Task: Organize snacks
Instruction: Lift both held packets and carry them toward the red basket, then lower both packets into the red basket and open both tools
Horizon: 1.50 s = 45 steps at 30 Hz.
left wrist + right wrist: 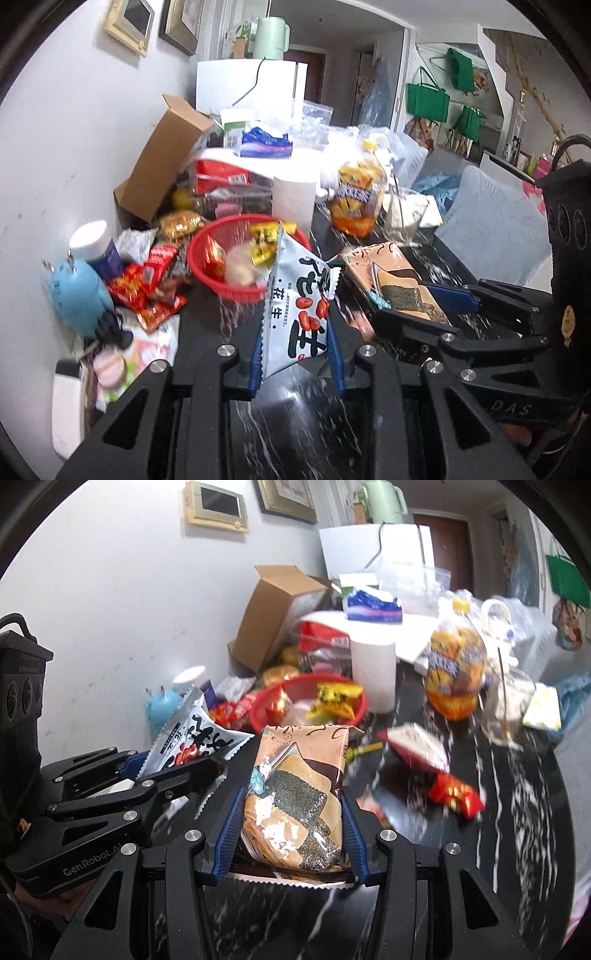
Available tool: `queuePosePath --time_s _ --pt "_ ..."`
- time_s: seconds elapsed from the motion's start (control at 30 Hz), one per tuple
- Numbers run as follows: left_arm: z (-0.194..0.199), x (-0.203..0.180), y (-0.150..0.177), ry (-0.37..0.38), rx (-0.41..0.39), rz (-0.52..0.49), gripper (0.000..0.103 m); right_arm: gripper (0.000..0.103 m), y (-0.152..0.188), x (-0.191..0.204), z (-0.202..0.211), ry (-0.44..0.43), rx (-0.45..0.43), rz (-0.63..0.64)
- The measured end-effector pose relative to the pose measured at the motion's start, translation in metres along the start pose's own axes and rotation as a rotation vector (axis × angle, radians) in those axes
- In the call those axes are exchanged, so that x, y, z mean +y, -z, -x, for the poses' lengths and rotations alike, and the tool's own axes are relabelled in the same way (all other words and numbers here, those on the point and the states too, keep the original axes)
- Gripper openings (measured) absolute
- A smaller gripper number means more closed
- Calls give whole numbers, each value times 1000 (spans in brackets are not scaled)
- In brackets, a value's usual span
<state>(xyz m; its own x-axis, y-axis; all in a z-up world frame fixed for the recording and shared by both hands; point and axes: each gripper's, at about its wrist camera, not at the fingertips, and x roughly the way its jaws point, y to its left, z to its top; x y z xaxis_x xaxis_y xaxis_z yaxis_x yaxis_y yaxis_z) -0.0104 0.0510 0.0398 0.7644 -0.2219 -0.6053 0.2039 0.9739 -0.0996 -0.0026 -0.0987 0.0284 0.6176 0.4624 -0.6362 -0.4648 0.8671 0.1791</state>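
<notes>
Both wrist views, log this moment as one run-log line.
left hand-held gripper: shut on peanut packet | right hand-held gripper: shut on cracker pack | red basket: holds some snacks

2 close wrist views, shared basket

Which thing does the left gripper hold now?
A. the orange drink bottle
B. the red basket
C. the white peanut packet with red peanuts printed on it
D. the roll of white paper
C: in the left wrist view, the left gripper has its blue fingers closed on the white peanut packet, in front of the red basket.
</notes>
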Motion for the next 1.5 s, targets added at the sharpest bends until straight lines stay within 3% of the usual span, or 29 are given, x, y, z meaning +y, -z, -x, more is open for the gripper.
queuePosePath --time_s 0.33,0.73,1.07,1.5 --pt "-32 27 -52 -16 -68 9 28 49 -56 -8 -29 -5 -45 43" --pt "-96 57 -97 -45 -78 25 28 49 -106 -31 -87 -1 -59 63" --pt "-149 80 -87 -100 44 61 28 49 -107 -46 -145 -61 14 27" --pt "-193 87 -65 -99 177 71 28 50 -88 -57 -182 -43 115 13"
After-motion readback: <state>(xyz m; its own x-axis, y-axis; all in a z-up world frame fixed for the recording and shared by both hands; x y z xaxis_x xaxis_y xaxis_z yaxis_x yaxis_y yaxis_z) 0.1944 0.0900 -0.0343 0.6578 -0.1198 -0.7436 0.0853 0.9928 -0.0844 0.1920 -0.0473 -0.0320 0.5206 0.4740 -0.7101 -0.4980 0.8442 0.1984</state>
